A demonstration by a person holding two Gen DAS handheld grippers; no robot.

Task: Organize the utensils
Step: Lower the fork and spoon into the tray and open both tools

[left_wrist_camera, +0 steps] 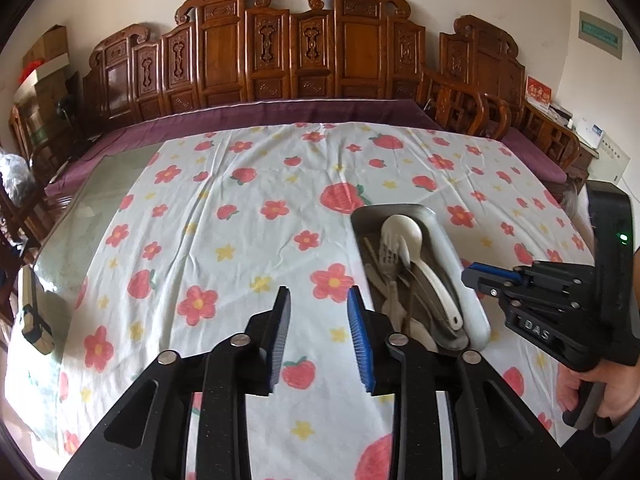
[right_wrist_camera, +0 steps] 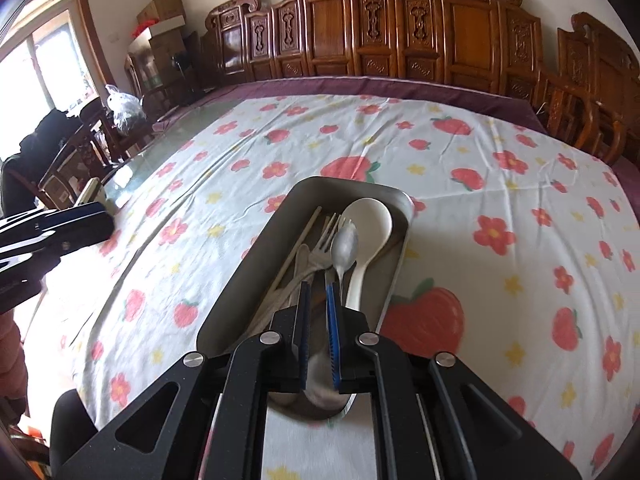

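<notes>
- Hovering over the near end of the tray (right_wrist_camera: pixel 256 256), centre of the right view: right gripper (right_wrist_camera: pixel 319 312), jaws narrow with a slim gap, nothing clearly pinched between the pads.
- Lying heaped lengthwise in the tray: white ladle (right_wrist_camera: pixel 366 224), metal spoon (right_wrist_camera: pixel 344 246), fork (right_wrist_camera: pixel 324 242), chopsticks (right_wrist_camera: pixel 298 246) along the left wall; more handles blurred under the jaws.
- Waiting lower centre of the left view over bare cloth (left_wrist_camera: pixel 240 208): left gripper (left_wrist_camera: pixel 320 336), jaws wide, empty, just left of the tray (left_wrist_camera: pixel 460 280).
- Reads as the picking step, apparently aimed at the spoon handle or whatever lies beside it; cannot tell which.
- Calls next for lowering onto a single handle, closing only on that one, lifting clear without dragging the ladle.
- Sorting spot not evident; open cloth to the left looks likeliest.
</notes>
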